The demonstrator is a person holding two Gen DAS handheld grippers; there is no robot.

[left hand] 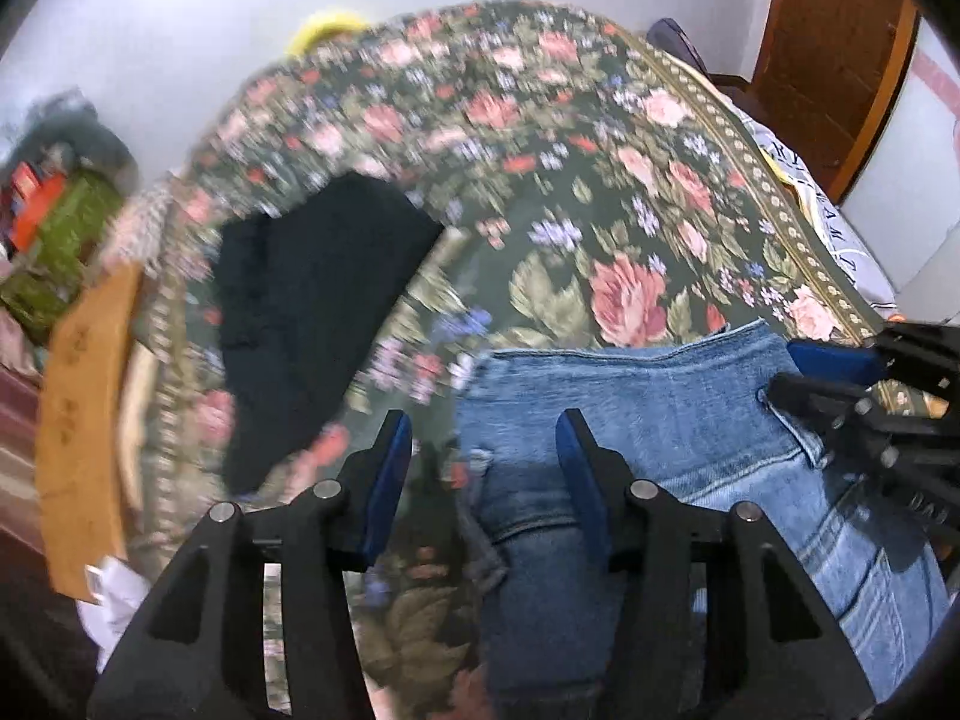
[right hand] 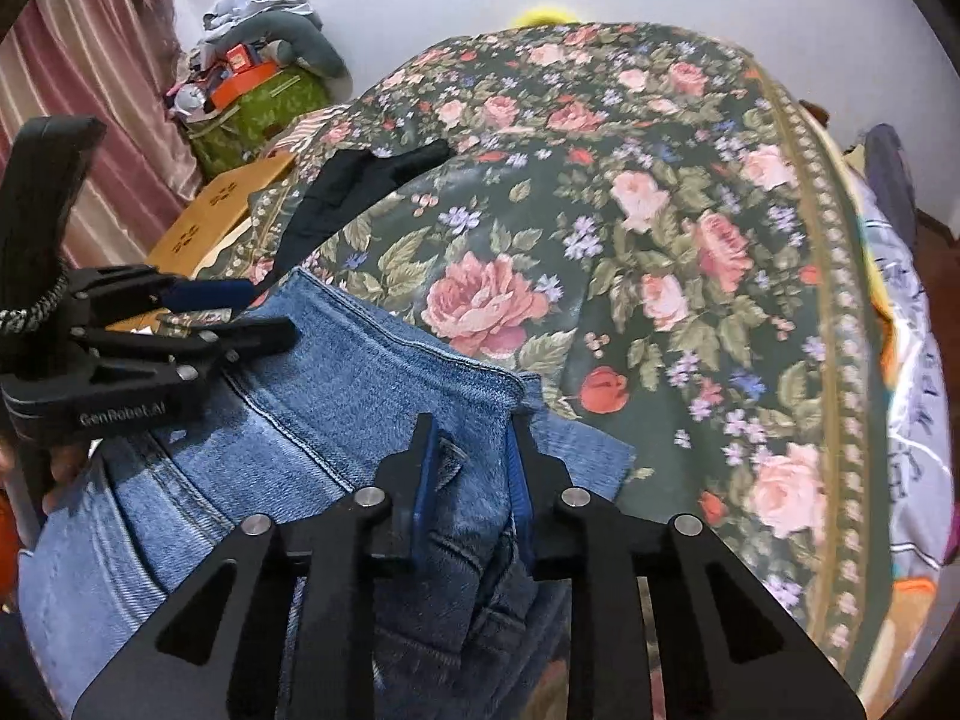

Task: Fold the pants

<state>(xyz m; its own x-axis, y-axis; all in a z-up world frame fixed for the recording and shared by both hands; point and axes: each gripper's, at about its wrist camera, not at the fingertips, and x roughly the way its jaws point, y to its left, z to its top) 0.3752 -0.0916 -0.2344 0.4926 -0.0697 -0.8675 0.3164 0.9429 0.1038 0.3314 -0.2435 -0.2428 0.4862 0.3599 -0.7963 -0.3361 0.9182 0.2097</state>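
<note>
Floral bedspread (right hand: 660, 252) underneath, jeans (right hand: 336, 420) lying at its near edge. Right gripper (right hand: 471, 474) pinches the denim; left gripper (left hand: 483, 462) gapes, empty. Clamp that far corner first, then lift evenly.

Soft indoor light, motion blur, fisheye warping

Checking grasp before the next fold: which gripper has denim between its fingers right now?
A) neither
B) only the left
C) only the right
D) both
C: in the right wrist view the right gripper is closed around a bunch of the jeans, while the left gripper stands open, with the jeans' edge lying below it.
</note>
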